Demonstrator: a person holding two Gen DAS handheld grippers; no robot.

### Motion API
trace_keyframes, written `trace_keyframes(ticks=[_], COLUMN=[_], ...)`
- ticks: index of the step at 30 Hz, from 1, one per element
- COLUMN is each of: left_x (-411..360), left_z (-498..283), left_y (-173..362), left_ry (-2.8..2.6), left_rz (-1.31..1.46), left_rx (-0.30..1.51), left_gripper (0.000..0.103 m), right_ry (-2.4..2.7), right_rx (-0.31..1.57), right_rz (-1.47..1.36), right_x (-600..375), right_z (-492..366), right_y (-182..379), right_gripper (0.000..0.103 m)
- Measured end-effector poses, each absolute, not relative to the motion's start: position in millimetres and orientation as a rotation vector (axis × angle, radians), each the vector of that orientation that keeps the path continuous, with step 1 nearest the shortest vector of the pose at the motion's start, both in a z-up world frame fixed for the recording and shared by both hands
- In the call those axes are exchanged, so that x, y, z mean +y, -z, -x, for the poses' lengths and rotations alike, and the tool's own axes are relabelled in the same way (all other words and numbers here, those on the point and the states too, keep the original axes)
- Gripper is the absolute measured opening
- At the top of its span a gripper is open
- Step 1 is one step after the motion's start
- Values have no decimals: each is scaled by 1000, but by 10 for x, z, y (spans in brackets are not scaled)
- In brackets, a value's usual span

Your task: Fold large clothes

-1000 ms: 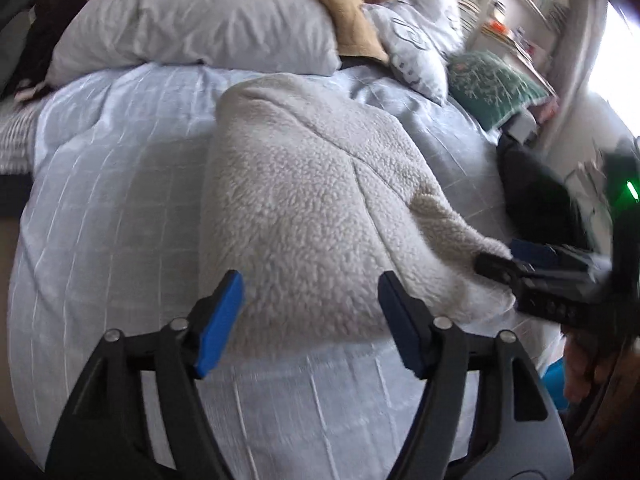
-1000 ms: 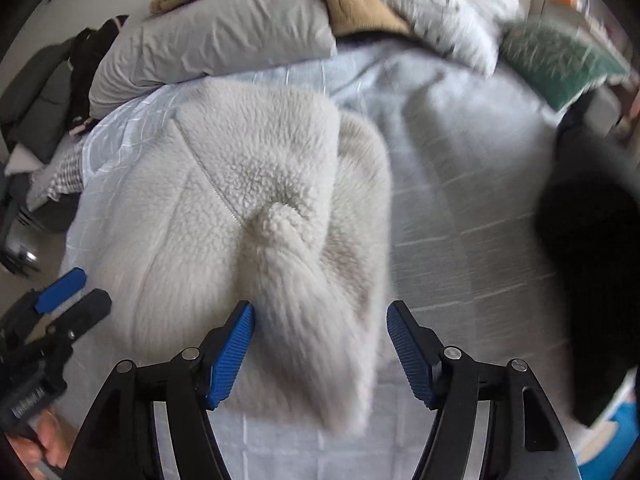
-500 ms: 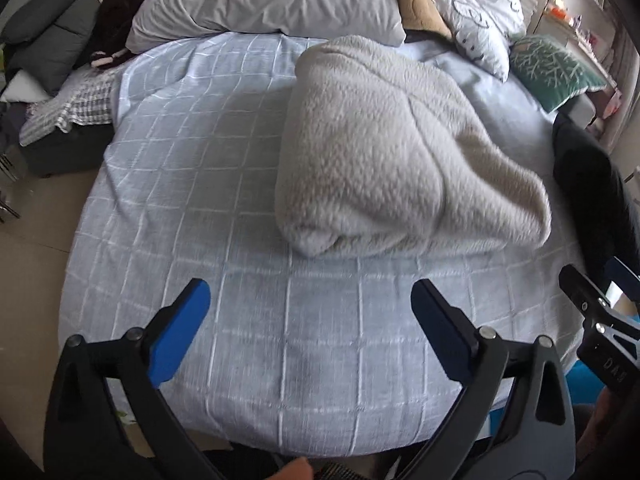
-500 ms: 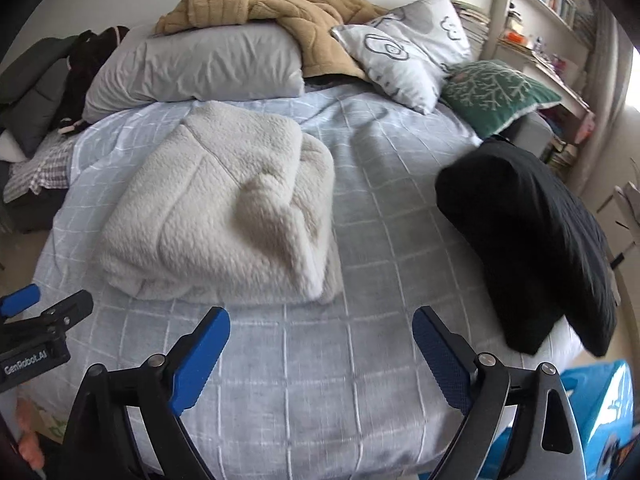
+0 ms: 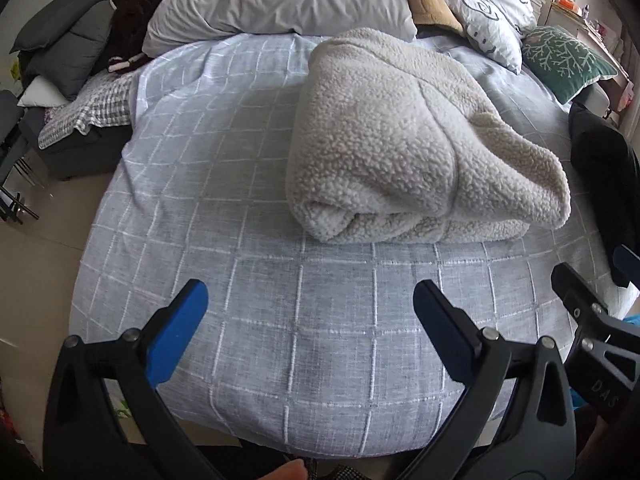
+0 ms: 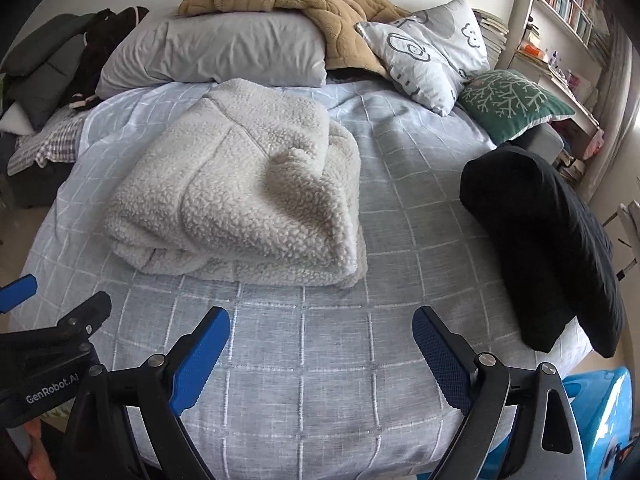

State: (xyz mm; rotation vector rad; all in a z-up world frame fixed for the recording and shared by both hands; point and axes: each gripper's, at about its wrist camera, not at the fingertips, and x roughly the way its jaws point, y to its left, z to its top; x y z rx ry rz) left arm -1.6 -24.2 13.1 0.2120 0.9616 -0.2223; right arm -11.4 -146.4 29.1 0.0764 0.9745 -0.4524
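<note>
A cream fleece garment [image 5: 400, 148] lies folded in a thick bundle on the grey checked bedspread [image 5: 280, 340]; it also shows in the right wrist view [image 6: 248, 196]. My left gripper [image 5: 310, 320] is open and empty above the bed's near edge, well short of the fleece. My right gripper [image 6: 320, 344] is open and empty, also back at the near edge. The right gripper shows at the right edge of the left wrist view [image 5: 592, 320], and the left gripper shows at the left edge of the right wrist view [image 6: 52, 340].
A black garment [image 6: 548, 240] lies on the bed's right side. Pillows [image 6: 216, 52], a tan blanket [image 6: 304, 0] and a green cushion [image 6: 512, 100] are at the head. Dark clothes [image 5: 72, 48] pile at the left. A bookshelf [image 6: 568, 0] stands at the right.
Both grippers have pulled back from the fleece towards the bed's near edge and opened wider. The fleece stays folded where it was let go.
</note>
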Motion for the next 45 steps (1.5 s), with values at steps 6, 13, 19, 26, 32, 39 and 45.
trace_keyframes(ticks=[6,13,19,26,32,39,45], left_x=[-203,-194,-191,-174,-187,-205,-214], left_z=[33,38,53,51,62,61,60], left_y=[-179,-196,-208,-206,-201,-187,-179], left_ry=[227,222,224,227,231,233,234], left_rz=[-198,-198,-199,-195,-197,-199,-203], left_rx=[944,945,937,944,945,951,953], left_gripper=[102,102,102,102,102,102,102], right_ry=[425,431,430,427,427,425,423], right_rx=[969,971,981,983,984,986,987], right_rz=[-94,-97,-97,-94,-94,-92,-91], right_x=[-1447,-1468,-1472,-1469,-1471,-1465,-1452], right_z=[130,144,141,136,137,142,151], right_y=[-301,-292,-274,-268,-267,-262,-257], right_gripper=[94,94,94,94,94,94,94])
